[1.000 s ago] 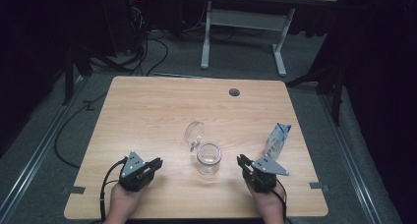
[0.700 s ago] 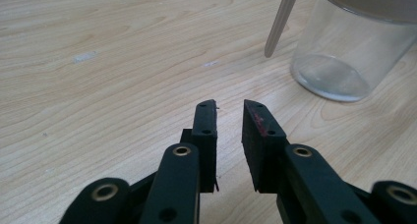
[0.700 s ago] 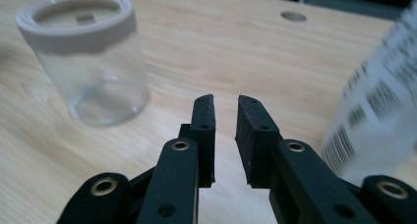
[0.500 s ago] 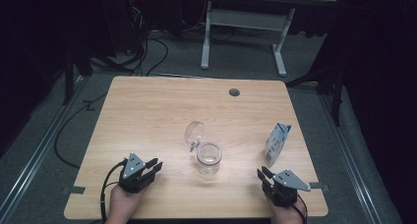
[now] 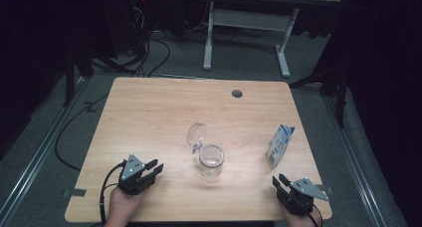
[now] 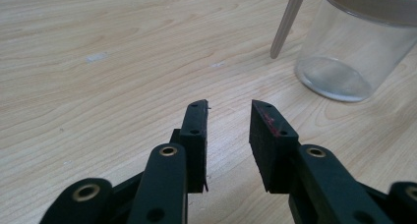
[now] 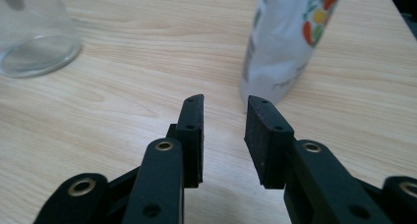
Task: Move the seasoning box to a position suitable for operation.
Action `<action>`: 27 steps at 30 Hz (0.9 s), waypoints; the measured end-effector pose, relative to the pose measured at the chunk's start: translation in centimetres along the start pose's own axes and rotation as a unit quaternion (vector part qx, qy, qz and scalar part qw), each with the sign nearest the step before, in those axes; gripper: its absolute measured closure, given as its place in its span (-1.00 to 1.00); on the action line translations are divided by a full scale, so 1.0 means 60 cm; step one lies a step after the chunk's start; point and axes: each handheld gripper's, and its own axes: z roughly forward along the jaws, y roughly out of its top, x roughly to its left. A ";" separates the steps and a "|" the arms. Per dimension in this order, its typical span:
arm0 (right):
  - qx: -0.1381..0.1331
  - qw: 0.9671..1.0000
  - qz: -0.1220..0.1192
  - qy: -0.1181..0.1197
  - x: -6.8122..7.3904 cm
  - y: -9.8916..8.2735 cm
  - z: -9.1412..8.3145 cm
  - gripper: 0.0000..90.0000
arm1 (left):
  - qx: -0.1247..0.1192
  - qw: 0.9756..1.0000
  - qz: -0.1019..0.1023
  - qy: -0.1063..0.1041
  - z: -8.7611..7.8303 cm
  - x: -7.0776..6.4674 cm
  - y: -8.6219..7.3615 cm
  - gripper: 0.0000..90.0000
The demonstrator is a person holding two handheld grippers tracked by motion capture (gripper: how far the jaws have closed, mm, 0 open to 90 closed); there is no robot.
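Near the table's front edge, the left gripper and right gripper have just been opening their matte black, blocky jaws, which stand partly apart with nothing between them. Between the grippers, nearer the left one, stands the clear glass cylindrical jar, upright, mouth up, hinged lid tilted open. Near the right gripper, a white paper carton stands upright on the smooth pale wooden table.

Jar cut off by top and right edges in left gripper view, rim and lid out of sight. Carton cropped at top in right gripper view, print blurred. Person's hands cut by bottom edge in high view, near table's front corners. Carton lettering too small to read.
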 end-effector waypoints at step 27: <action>-0.021 0.999 0.012 -0.030 -0.013 0.042 0.027 0.11 | -0.004 1.000 -0.006 0.000 0.000 0.005 -0.004 0.51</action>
